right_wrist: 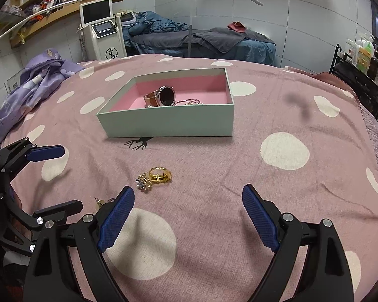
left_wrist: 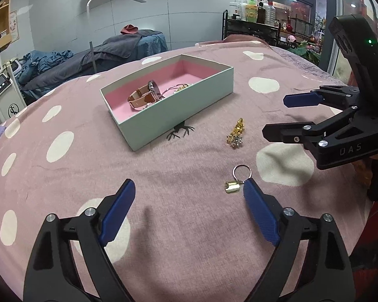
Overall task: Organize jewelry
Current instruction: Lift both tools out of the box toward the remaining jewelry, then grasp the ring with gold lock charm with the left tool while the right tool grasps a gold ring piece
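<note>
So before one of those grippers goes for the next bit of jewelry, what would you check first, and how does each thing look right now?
1. Left gripper open and holding nothing: ok.
2. Right gripper open and holding nothing: ok.
3. Box open, with bare pink floor left beside the watch: ok.
4. Gold brooch lies free on the blanket, nothing on top of it: ok.
5. Key-ring charm in plain view: ok from the left wrist view; mostly hidden in the right wrist view.
6. Charm clear of the left gripper's finger: cannot tell, they sit very close.
</note>
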`<state>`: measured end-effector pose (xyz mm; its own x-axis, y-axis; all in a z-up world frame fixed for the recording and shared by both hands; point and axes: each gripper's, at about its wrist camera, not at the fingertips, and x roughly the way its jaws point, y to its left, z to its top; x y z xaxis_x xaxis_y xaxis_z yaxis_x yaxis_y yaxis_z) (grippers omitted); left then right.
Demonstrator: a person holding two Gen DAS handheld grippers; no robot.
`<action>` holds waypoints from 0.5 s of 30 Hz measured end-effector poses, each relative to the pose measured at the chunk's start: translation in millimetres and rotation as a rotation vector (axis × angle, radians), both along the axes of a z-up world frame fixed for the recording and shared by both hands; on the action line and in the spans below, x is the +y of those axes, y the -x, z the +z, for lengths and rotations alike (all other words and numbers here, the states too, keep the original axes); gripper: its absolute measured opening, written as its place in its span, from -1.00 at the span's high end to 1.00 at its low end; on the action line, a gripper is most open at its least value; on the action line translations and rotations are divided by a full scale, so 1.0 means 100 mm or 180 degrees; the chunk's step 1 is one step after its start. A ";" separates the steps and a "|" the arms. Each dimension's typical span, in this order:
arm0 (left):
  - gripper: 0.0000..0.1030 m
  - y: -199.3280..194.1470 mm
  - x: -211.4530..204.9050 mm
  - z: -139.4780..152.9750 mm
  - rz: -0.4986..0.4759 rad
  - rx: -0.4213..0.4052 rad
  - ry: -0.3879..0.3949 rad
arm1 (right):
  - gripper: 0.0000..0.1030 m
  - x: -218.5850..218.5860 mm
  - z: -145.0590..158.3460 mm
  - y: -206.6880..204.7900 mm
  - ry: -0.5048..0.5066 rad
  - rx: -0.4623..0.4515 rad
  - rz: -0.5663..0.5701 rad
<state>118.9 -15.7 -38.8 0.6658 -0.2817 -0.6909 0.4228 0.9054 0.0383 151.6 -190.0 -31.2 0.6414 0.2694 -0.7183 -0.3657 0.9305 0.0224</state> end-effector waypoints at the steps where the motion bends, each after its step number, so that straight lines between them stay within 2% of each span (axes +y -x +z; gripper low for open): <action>1: -0.52 0.01 -0.01 -0.02 -0.0027 0.0033 0.0007 | -0.66 0.01 -0.01 0.01 0.0003 0.0008 0.0008; 5: -0.22 0.03 -0.08 -0.08 -0.0108 0.0116 -0.0012 | -0.50 0.06 -0.04 0.02 0.0058 0.0036 0.0077; 7: -0.13 0.04 -0.11 -0.11 -0.0138 0.0136 -0.0021 | -0.41 0.09 -0.06 0.02 0.0118 0.0044 0.0102; 15: 0.04 0.06 -0.19 -0.18 -0.0184 0.0167 -0.0042 | -0.13 0.19 -0.15 -0.07 0.0343 0.0153 0.0137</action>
<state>113.2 -34.5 -56.3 0.6115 -0.3092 -0.7284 0.4762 0.8789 0.0266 158.3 -170.6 -45.8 0.5951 0.2155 -0.7742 -0.4063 0.9119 -0.0585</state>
